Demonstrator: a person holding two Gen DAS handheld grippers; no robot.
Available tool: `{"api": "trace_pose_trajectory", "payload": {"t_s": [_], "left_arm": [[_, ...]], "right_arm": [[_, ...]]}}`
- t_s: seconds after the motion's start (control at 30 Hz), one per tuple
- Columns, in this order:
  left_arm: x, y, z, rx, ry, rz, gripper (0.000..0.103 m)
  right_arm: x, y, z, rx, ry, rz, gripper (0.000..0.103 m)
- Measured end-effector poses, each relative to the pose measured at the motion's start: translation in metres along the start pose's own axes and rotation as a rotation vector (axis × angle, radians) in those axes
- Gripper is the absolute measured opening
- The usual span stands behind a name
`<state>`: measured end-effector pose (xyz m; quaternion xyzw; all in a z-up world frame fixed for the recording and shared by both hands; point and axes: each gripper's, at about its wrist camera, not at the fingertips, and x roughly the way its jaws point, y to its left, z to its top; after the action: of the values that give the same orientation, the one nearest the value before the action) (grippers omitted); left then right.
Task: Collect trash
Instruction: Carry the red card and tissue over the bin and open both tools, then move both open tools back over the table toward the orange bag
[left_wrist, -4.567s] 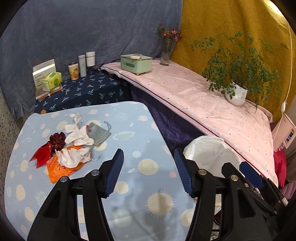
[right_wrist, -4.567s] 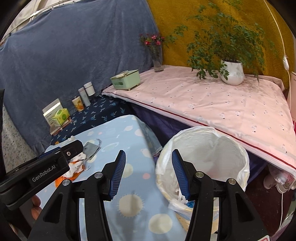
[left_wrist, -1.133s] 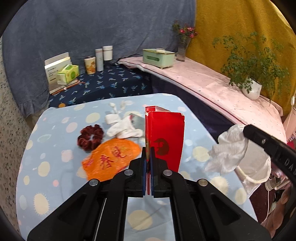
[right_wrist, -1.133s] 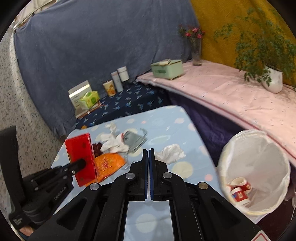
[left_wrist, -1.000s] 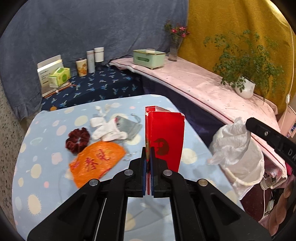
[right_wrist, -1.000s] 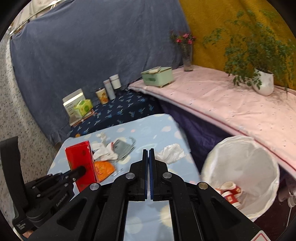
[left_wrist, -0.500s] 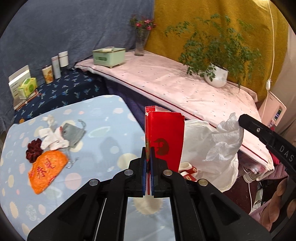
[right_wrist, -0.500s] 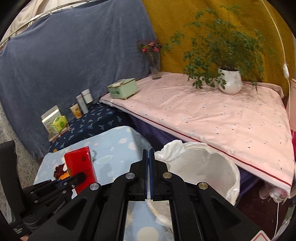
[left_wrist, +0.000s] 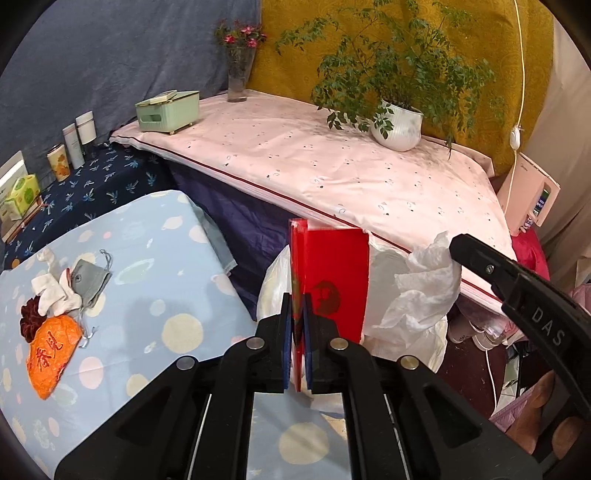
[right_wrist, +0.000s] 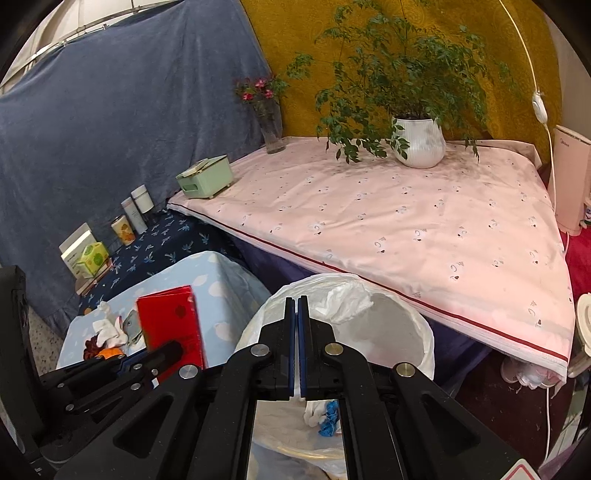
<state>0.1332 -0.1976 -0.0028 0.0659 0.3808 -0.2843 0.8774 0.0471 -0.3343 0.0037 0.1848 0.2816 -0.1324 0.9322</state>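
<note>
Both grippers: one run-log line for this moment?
left gripper: shut on red carton | right gripper: shut on crumpled tissue | both by lined trash bin | nothing released

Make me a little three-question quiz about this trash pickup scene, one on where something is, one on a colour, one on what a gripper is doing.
1. Where is the white crumpled tissue?
A. Flat on the blue table
B. Held above the open bin
C. On the pink cloth

2. What colour is the box in the left gripper?
A. Red
B. Green
C. Grey

3. What state is the right gripper in?
A. Wide open, holding nothing
B. Shut on the tissue
C. Out of sight

Answers: 1 B, the tissue hangs from the gripper tip over the white-lined bin. 2 A, the box pinched between the blue pads is bright red. 3 B, its pads are pressed together and the tissue sticks out from their tip.
</note>
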Motion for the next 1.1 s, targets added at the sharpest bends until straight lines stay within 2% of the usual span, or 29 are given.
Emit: {"api": "trace_pose_trajectory", "payload": {"t_s": [0.07, 0.13, 0.17, 0.27, 0.47, 0.8, 1.1], "left_arm": [[0.005, -0.005, 0.002, -0.006, 0.004, 0.008, 0.019], [0.006, -0.007, 0.002, -0.019, -0.001, 0.022, 0.046], [0.005, -0.007, 0.002, -0.026, -0.011, 0.032, 0.049], [0.004, -0.009, 0.002, -0.021, -0.015, 0.043, 0.052], [0.0, -0.003, 0.002, -0.018, -0.018, 0.059, 0.053], [-0.013, 0.015, -0.002, -0.039, -0.035, 0.084, 0.053], [-0.025, 0.036, -0.007, -0.074, -0.046, 0.103, 0.053]], "right_arm": [[0.002, -0.003, 0.001, 0.002, 0.002, -0.006, 0.004], [0.0, -0.005, 0.001, 0.008, -0.005, -0.01, 0.009], [0.0, -0.006, 0.002, 0.009, -0.006, -0.012, 0.013], [-0.002, -0.007, 0.002, 0.01, -0.016, -0.018, 0.027], [-0.007, -0.003, 0.002, 0.004, -0.026, -0.017, 0.035], [-0.014, 0.019, 0.0, -0.032, -0.029, -0.001, 0.042], [-0.016, 0.044, -0.006, -0.072, -0.017, 0.016, 0.042]]}}
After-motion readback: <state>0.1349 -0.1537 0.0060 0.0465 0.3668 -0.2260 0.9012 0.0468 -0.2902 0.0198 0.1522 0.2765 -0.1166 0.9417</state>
